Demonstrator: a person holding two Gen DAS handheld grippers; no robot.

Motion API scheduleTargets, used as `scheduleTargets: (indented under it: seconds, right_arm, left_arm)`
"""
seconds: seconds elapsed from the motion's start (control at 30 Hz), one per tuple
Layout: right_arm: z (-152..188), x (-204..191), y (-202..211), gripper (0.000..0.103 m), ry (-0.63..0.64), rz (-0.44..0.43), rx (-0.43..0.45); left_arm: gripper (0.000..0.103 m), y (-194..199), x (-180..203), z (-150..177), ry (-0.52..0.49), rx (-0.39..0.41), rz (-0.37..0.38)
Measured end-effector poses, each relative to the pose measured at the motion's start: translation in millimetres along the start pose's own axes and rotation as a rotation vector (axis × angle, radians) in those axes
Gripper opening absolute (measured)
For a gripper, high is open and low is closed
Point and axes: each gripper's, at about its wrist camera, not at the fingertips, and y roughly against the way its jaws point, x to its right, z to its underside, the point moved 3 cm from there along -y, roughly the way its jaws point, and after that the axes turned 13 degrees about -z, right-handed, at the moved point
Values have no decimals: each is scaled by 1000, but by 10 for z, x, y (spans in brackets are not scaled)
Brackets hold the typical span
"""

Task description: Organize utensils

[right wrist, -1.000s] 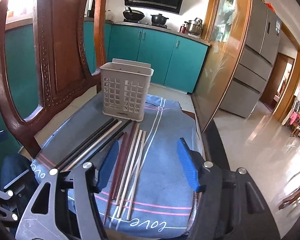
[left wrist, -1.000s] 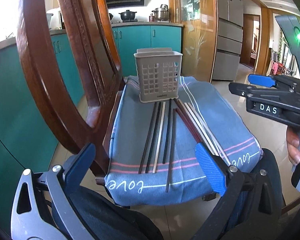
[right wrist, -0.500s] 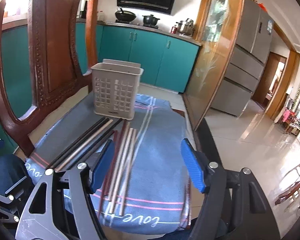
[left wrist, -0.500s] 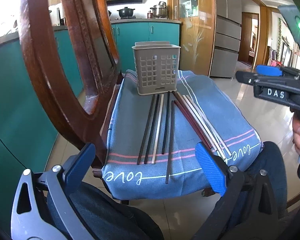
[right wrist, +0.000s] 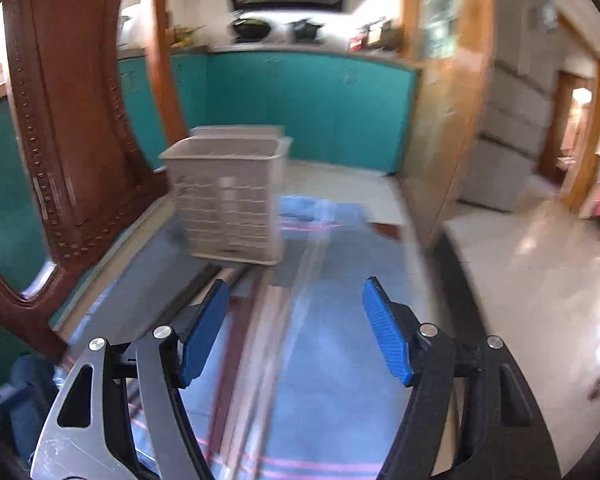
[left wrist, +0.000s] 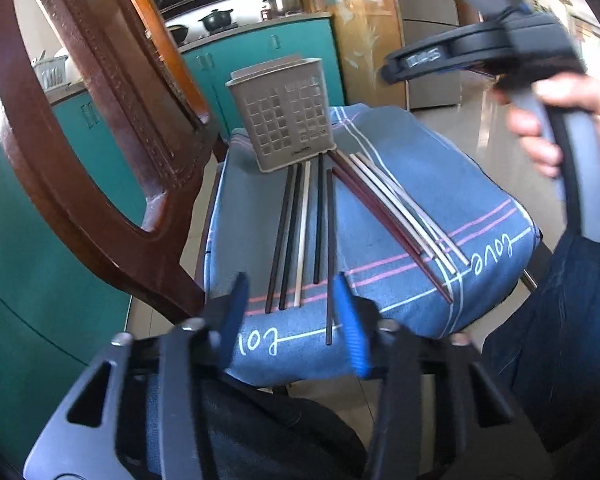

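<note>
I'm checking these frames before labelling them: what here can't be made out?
- Chopsticks, right wrist view: motion blur smears them into streaks; no count possible.
- Basket inside: both views show only its outer walls and rim.
- Right gripper, left wrist view: blurred, fingertips indistinct.
- Left gripper: jaws have just been closing; whether its pads touch the long black chopstick is unclear.

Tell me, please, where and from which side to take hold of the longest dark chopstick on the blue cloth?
Grip the longest dark chopstick at its near end, from above. That end reaches past the others toward the left gripper, so the fingers can straddle it alone; the holder crowds the far ends.
</note>
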Motion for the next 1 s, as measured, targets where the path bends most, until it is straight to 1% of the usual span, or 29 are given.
scheduleTargets:
  seconds: [0.07, 0.13, 0.17, 0.23, 0.3, 0.33, 0.37, 0.4, 0.43, 0.5, 0.53, 0.57, 0.6, 0.7, 0.77, 0.83, 0.9, 0.97, 1.0]
  right_arm:
    - [-63, -45, -259, 64, 42, -74, -62]
    - [-97, -74, -435, 64, 90, -108, -81]
    - [-106, -79, -525, 64, 109, -134, -92]
    - [-94, -61, -636, 60, 122, -161, -106]
    - [-45, 11, -663, 57, 127, -156, -101]
    - [-6, 57, -640, 56, 128, -160, -92]
    - [31, 98, -635, 53, 132, -152, -90]
    - [69, 170, -622, 50, 142, -124, -99]
    - [73, 251, -602, 50, 144, -101, -99]
    - [47, 453, -559, 50, 110, -58, -81]
    - [38, 561, -550, 50, 89, -53, -68]
    - [54, 724, -552, 50, 50, -59, -54]
    - [81, 842, -580, 50, 19, -55, -58]
    - [195, 1203, -690, 50, -72, -31, -97]
    - [253, 1342, -703, 50, -101, -25, -107]
    - [286, 1424, -700, 50, -125, -31, -99]
    - [278, 1466, -689, 50, -145, -43, -87]
    - [236, 1427, -719, 50, -136, -42, -87]
    - [220, 1395, -733, 50, -134, -44, -88]
  left_arm:
    - [39, 13, -15, -13, 33, -20, -16]
    - [39, 7, -29, -21, 60, -33, -43]
    - [41, 31, -30, -17, 70, -34, -62]
    - [43, 50, 11, -47, 50, -16, -105]
    - [43, 17, 51, -133, 14, 0, -149]
    - [39, -26, 73, -216, -1, 11, -164]
    - [29, -89, 81, -351, -3, 25, -178]
    - [25, -169, 76, -503, 16, 28, -174]
    - [23, -235, 61, -629, 42, 29, -156]
    - [22, -413, 42, -1033, 131, 54, -79]
    - [21, -472, 65, -1183, 148, 70, -53]
    - [20, -564, 115, -1398, 156, 98, -24]
    - [19, -640, 165, -1576, 152, 127, -13]
    - [19, -846, 328, -1999, 123, 193, 8]
    - [15, -979, 384, -2075, 105, 212, 15]
    - [14, -1100, 393, -1983, 123, 201, 44]
    - [14, -1306, 381, -1806, 150, 121, 64]
    - [13, -1503, 430, -1755, 159, 39, 104]
    - [13, -1549, 451, -1764, 159, 23, 119]
